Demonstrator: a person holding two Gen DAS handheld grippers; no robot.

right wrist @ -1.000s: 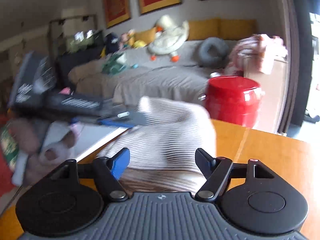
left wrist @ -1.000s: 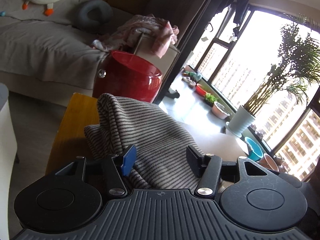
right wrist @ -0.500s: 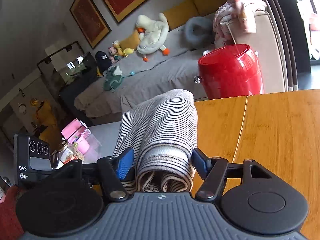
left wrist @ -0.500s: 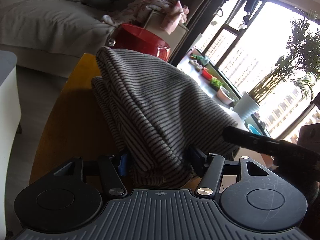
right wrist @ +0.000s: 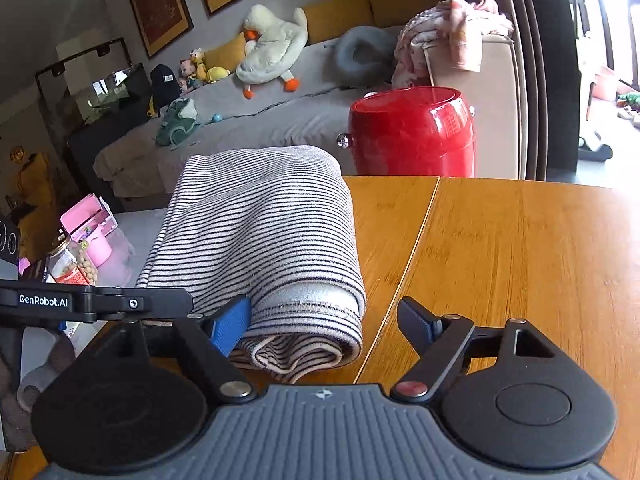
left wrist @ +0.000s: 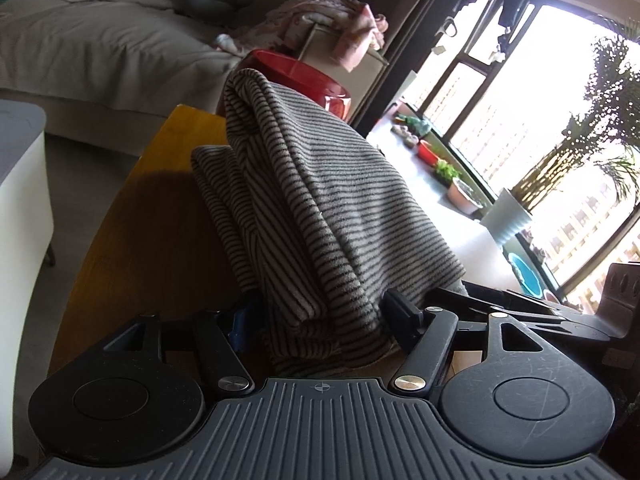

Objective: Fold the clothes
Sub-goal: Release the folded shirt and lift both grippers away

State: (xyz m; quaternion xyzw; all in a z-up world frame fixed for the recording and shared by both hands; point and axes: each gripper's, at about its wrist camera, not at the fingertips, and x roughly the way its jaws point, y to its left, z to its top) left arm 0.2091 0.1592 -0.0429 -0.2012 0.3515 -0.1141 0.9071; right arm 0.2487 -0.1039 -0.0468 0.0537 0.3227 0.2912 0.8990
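A folded grey striped garment (right wrist: 260,248) lies on the wooden table (right wrist: 520,260), by its left edge. In the left wrist view the garment (left wrist: 320,216) rises in thick folds between my left gripper's jaws; my left gripper (left wrist: 320,312) is shut on its near end. My right gripper (right wrist: 324,320) is open, its jaws wide apart around the garment's near rolled end, the blue left pad beside the cloth and the right pad apart from it. The left gripper's black arm shows in the right wrist view (right wrist: 96,303), the right gripper's in the left wrist view (left wrist: 520,308).
A red round bin (right wrist: 412,132) stands just beyond the table's far edge. A grey sofa (right wrist: 248,120) with a plush duck (right wrist: 272,48) lies behind. A pink box and a jar (right wrist: 76,264) sit left of the table. Potted plants (left wrist: 508,216) line the window.
My right gripper has opened and let go of the garment, which now rests on the table. My left gripper stays shut on it and has lowered.
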